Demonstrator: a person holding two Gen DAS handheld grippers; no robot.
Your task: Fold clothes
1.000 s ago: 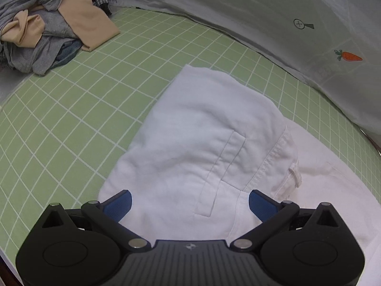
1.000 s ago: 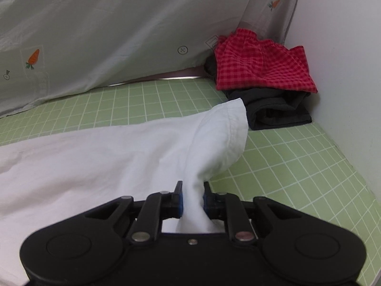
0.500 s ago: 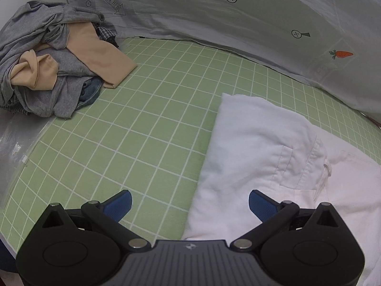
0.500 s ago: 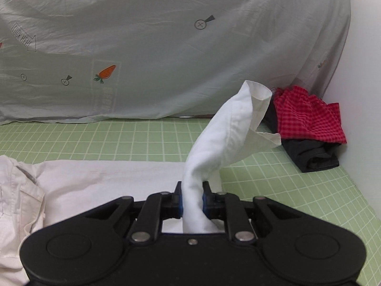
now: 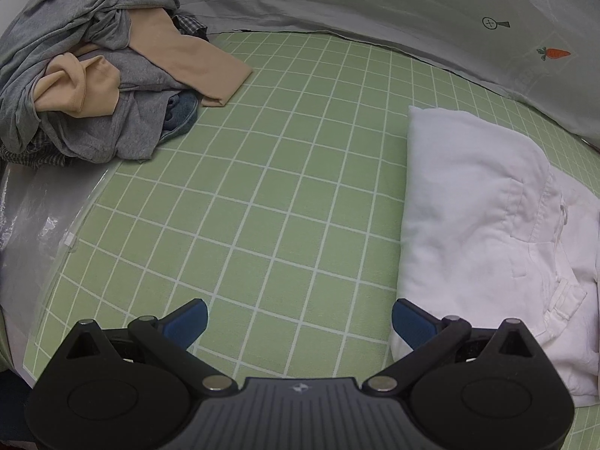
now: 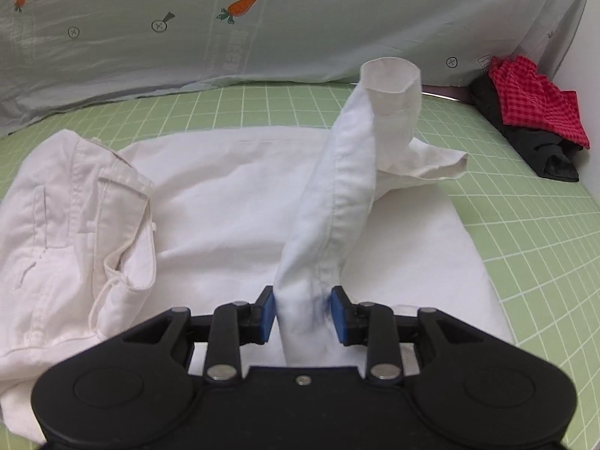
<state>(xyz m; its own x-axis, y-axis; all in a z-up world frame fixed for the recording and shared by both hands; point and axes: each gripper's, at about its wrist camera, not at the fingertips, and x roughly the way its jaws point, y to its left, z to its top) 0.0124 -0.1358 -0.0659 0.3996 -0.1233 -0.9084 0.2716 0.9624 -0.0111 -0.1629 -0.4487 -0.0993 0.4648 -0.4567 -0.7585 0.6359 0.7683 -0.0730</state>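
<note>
White trousers (image 6: 225, 195) lie flat on the green gridded mat (image 6: 525, 232), waistband and pocket at the left in the right wrist view. One trouser leg (image 6: 348, 172) stands up from my right gripper (image 6: 303, 311). Its cuff points upward over the flat part. The jaws are opening, and the cloth still fills the gap and touches both blue pads. In the left wrist view the folded trousers (image 5: 480, 202) lie at the right. My left gripper (image 5: 300, 315) is open over bare mat just left of them, with nothing between its fingers.
A heap of grey and beige clothes (image 5: 93, 75) sits at the mat's far left corner. A red checked garment (image 6: 532, 101) rests on dark folded clothes at the far right, by a white wall. A grey sheet with carrot prints (image 6: 240, 3) hangs along the back.
My left gripper slid left, off the trousers and onto bare mat. My right gripper carried the lifted leg left over the flat trousers, and its jaws have widened.
</note>
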